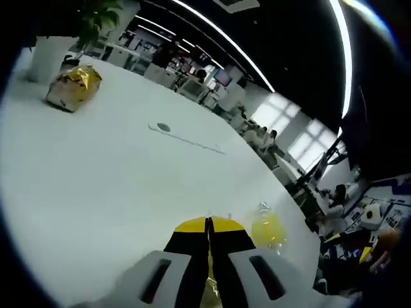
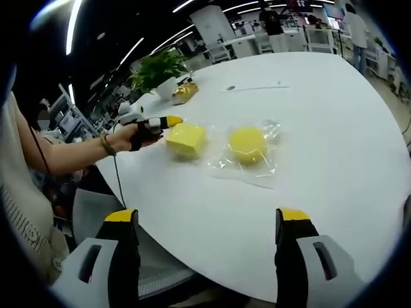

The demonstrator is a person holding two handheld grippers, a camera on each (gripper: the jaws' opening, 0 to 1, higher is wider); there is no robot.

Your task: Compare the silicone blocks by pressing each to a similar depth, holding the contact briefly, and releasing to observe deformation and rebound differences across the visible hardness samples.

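My left gripper [image 2: 172,120], jaws pressed together, touches the square yellow block [image 2: 187,140]; the round block [image 2: 248,144] lies just beside it. My right gripper [image 2: 207,221] is spread.

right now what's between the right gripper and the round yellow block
In the right gripper view, only bare white table and the block's clear wrapper lie between the right gripper and the round yellow block.

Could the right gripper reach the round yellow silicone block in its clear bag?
Probably yes: the right gripper has open jaws, and bare white table lies before the round yellow silicone block.
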